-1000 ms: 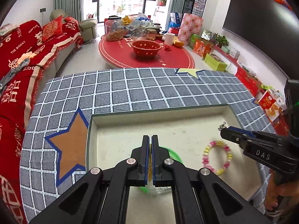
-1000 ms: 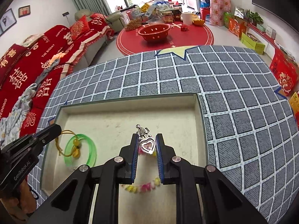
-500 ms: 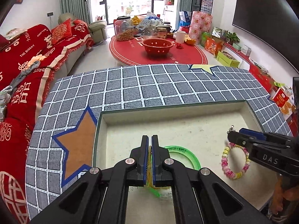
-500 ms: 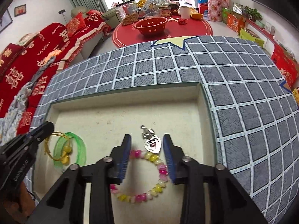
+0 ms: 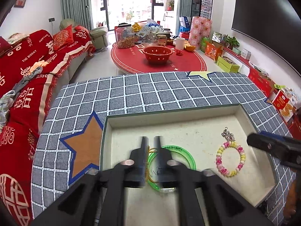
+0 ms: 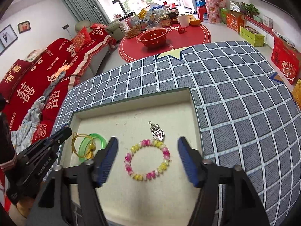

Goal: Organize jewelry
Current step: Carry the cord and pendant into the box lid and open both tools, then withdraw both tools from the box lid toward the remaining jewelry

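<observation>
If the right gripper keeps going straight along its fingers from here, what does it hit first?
Most likely the pink-and-yellow bead bracelet, lying on the tray floor between the wide-open fingers of the right gripper, then its silver heart charm. Height above the tray is unclear, so it may pass over.

Both wrist cams sit close, looking down and forward over the tray (image 5: 244, 111) toward the living room — left view from its left, right from its right, sharing that tray (image 6: 191, 101).
</observation>
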Tool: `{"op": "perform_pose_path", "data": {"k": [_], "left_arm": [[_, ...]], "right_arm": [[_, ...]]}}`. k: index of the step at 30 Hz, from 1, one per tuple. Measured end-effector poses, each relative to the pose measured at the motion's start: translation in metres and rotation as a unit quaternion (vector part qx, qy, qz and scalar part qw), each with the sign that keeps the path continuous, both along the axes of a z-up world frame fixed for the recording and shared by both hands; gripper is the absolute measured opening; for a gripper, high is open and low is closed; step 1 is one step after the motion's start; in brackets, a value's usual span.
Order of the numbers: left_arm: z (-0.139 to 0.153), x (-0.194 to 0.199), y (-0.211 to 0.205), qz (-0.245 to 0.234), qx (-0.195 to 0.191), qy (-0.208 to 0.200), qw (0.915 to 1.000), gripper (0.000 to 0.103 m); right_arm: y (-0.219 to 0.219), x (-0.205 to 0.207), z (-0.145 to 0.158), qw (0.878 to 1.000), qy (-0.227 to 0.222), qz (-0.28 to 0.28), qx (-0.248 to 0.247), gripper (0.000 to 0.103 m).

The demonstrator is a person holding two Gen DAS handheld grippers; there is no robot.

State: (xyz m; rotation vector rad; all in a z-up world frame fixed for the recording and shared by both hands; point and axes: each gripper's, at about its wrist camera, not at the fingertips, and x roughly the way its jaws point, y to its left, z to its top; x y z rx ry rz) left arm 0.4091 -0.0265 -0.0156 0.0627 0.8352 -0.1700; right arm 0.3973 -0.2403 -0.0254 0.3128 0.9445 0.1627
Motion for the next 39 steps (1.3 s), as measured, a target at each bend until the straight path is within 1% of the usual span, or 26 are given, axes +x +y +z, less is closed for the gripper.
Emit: {"op": "perform_pose_path", "data": {"k": [1, 2, 3, 5, 6, 7, 10, 13, 15, 16, 17, 20, 23, 25, 28, 31, 37, 39], "left_arm": [[0.002, -0.002, 0.001, 0.008, 0.003, -0.004, 1.0, 0.103], [0.005, -0.006, 0.002, 0.02, 0.005, -0.025, 0.9995, 0.103], [0.009, -0.009, 0.002, 0.019, 0.009, -0.036, 0.9991, 0.103], [0.01, -0.01, 0.002, 0.016, 0.007, -0.029, 0.9994, 0.103], [0.011, -0.013, 0.003, 0.019, 0.009, -0.03, 0.9993, 0.103], [0.012, -0.016, 0.004, 0.021, 0.011, -0.033, 0.9992, 0.103], [0.019, -0.032, 0.008, 0.017, 0.011, -0.045, 0.9988, 0.103], [0.021, -0.049, 0.016, 0.013, 0.003, -0.041, 0.9991, 0.103], [0.02, -0.06, 0.024, 0.004, -0.013, -0.023, 0.9996, 0.103], [0.019, -0.069, 0.028, 0.004, -0.022, -0.016, 0.9996, 0.103], [0.019, -0.079, 0.031, 0.012, -0.022, -0.017, 0.9995, 0.103], [0.021, -0.103, 0.035, 0.019, -0.018, -0.021, 0.9994, 0.103], [0.021, -0.128, 0.037, 0.019, -0.015, -0.021, 0.9995, 0.103], [0.019, -0.137, 0.038, 0.018, -0.017, -0.017, 0.9996, 0.103], [0.014, -0.151, 0.04, 0.023, -0.025, -0.006, 0.9994, 0.103], [0.006, -0.163, 0.038, 0.023, -0.03, 0.009, 0.9993, 0.103], [-0.009, -0.178, 0.025, 0.019, -0.009, 0.022, 0.9995, 0.103], [-0.011, -0.179, 0.022, 0.016, -0.008, 0.027, 0.9995, 0.103]], "right_arm": [[0.001, -0.004, 0.001, 1.0, -0.002, 0.002, -0.003, 0.08], [0.002, -0.006, 0.002, 1.0, -0.003, 0.004, -0.008, 0.08], [0.003, -0.01, 0.004, 1.0, -0.005, 0.005, -0.014, 0.08], [0.004, -0.017, 0.006, 1.0, -0.008, 0.006, -0.018, 0.08], [0.002, -0.02, 0.007, 1.0, -0.007, 0.003, -0.014, 0.082], [0.001, -0.023, 0.008, 1.0, -0.006, -0.001, -0.009, 0.088], [-0.004, -0.04, 0.014, 1.0, -0.015, -0.007, 0.007, 0.088], [-0.005, -0.058, 0.023, 0.999, -0.036, -0.009, 0.007, 0.089], [-0.005, -0.07, 0.031, 0.999, -0.05, -0.006, 0.013, 0.089], [-0.005, -0.078, 0.036, 0.998, -0.057, -0.004, 0.014, 0.089], [-0.004, -0.083, 0.04, 0.998, -0.06, -0.003, 0.013, 0.089], [-0.003, -0.097, 0.05, 0.998, -0.058, 0.008, 0.01, 0.089], [-0.001, -0.115, 0.058, 0.998, -0.053, 0.015, -0.004, 0.089], [-0.004, -0.127, 0.06, 0.998, -0.054, 0.016, -0.003, 0.089], [-0.01, -0.146, 0.059, 0.999, -0.049, 0.017, 0.008, 0.089], [-0.015, -0.163, 0.052, 0.999, -0.041, 0.015, 0.005, 0.089], [-0.024, -0.19, 0.028, 1.0, -0.013, 0.008, -0.027, 0.089], [-0.027, -0.195, 0.02, 0.999, -0.003, 0.003, -0.034, 0.089]]}}
